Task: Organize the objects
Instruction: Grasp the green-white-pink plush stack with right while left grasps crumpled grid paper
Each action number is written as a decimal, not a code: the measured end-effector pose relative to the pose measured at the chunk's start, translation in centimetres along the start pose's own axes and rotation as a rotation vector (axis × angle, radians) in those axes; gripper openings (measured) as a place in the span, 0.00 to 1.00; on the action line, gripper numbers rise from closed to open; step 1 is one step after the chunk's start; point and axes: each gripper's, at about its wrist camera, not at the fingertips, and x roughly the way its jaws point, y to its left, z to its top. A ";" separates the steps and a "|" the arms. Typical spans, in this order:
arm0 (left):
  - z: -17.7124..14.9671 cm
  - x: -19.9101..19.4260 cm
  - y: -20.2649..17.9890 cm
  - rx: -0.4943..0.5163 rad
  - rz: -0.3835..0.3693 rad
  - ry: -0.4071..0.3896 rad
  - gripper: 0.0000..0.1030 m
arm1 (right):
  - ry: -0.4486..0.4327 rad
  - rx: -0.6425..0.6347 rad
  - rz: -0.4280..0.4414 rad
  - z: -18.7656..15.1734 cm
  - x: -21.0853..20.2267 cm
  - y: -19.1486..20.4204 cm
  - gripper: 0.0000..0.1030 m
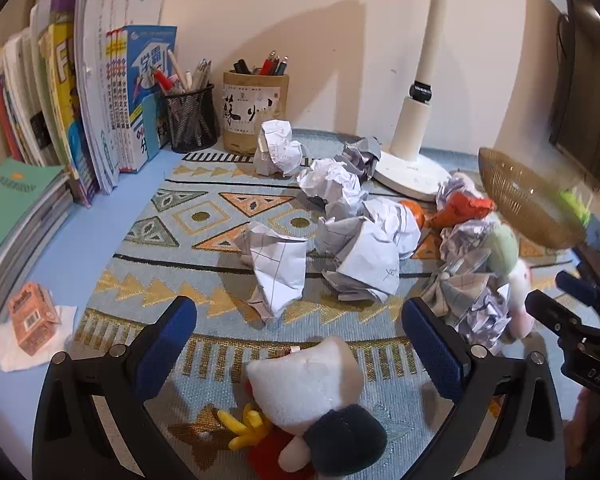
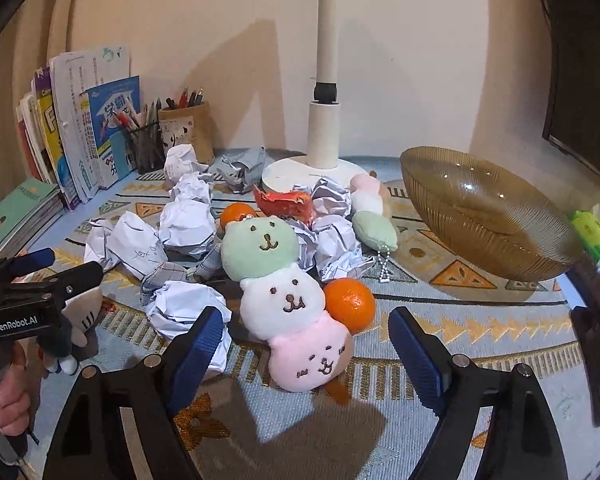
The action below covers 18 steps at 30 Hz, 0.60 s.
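My left gripper (image 1: 300,344) stands open over a white cat plush with a dark cap (image 1: 312,396), which lies on the mat between the fingers; the pads are clear of it. My right gripper (image 2: 306,354) is open too. The pink end of a three-bear plush (image 2: 280,300) (green, white, pink) lies between its fingers, untouched. An orange (image 2: 348,306) rests against that plush, and a second orange (image 2: 236,216) sits farther back. Crumpled paper balls (image 1: 360,252) are strewn across the middle of the mat. An amber glass bowl (image 2: 480,212) stands at the right.
Books (image 1: 80,100) and two pen holders (image 1: 256,112) line the back left wall. A white lamp base (image 1: 408,168) stands at the back. A small orange carton (image 1: 34,318) lies on a tissue at the left. A second plush skewer (image 2: 374,216) and red wrapper (image 2: 284,202) lie among papers.
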 end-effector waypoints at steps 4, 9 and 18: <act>0.0 0.5 0.4 -0.028 0.022 0.019 0.99 | 0.009 0.037 0.009 0.1 0.1 -0.8 0.77; 0.0 0.9 0.2 -0.014 0.069 0.034 0.99 | 0.017 0.041 0.003 0.0 0.2 -0.7 0.77; -0.1 0.8 0.3 -0.022 0.055 0.033 0.99 | 0.013 -0.005 -0.026 0.0 0.4 0.3 0.77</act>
